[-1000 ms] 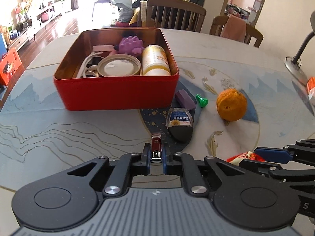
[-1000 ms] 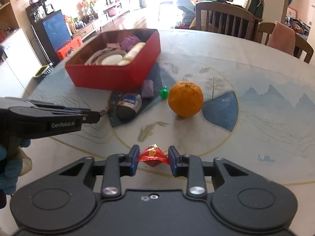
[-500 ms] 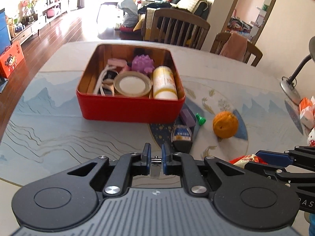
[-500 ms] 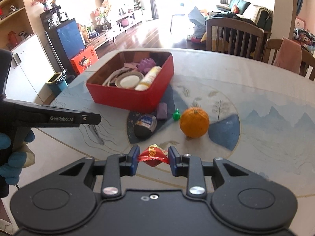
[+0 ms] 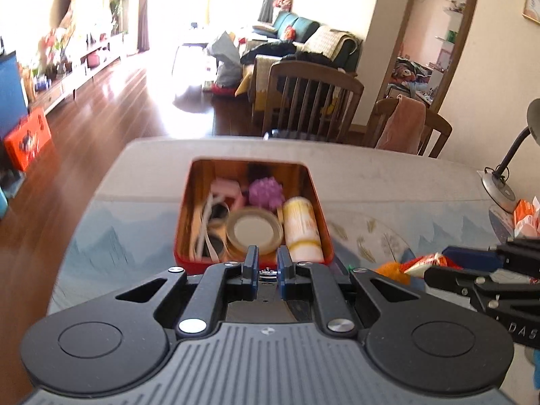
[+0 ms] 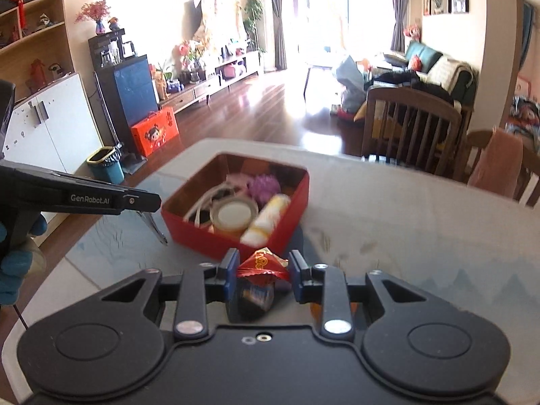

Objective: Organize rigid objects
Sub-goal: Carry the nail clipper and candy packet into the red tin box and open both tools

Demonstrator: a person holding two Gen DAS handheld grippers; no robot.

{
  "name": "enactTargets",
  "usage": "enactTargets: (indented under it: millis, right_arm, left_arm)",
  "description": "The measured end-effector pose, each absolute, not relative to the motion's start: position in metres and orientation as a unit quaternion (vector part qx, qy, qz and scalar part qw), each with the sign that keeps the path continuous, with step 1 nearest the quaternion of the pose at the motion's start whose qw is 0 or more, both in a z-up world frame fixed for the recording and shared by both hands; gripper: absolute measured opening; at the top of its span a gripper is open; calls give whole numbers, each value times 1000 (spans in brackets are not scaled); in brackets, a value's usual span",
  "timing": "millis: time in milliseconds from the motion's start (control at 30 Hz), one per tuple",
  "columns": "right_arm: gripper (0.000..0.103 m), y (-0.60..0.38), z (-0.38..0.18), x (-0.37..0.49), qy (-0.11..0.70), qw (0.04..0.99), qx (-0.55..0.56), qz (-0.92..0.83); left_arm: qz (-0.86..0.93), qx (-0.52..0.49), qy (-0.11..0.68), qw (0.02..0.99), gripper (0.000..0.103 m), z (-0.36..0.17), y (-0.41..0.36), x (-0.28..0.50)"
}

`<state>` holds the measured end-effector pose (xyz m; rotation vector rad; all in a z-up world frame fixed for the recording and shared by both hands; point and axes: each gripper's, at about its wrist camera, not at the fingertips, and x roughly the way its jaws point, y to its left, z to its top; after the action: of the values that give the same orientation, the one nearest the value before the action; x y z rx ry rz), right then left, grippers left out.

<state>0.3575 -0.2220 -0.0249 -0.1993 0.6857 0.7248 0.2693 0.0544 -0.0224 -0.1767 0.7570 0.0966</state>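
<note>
My left gripper (image 5: 267,260) is shut on a small metal nail clipper (image 5: 267,271), held above the table in front of the red tin box (image 5: 251,259). From the right wrist view the clipper (image 6: 152,225) hangs down from the left gripper (image 6: 153,202). My right gripper (image 6: 261,263) is shut on a red snack packet (image 6: 261,265), also in the air near the red tin box (image 6: 287,226). The box holds a tape roll (image 5: 253,230), a purple spiky ball (image 5: 265,193), a yellow-white bottle (image 5: 301,227) and white straps. An orange (image 5: 393,270) is partly hidden behind the left gripper.
A dark container with a blue label (image 6: 253,298) lies on the table under the right gripper. A desk lamp (image 5: 499,189) and orange packets (image 5: 526,216) stand at the table's right edge. Wooden chairs (image 5: 310,101) are behind the table. A gloved hand (image 6: 17,270) holds the left gripper.
Both grippers have risen off the table, each still gripping its item. The red box now sits lower and smaller in both views, and more of the room shows.
</note>
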Motion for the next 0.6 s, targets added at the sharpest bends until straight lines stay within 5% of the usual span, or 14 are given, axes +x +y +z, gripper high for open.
enactTargets:
  millis: [600]
  right_arm:
    - [30, -139, -29, 410, 315, 879, -130, 333]
  left_arm:
    - [42, -51, 365, 929, 11, -11, 97, 344]
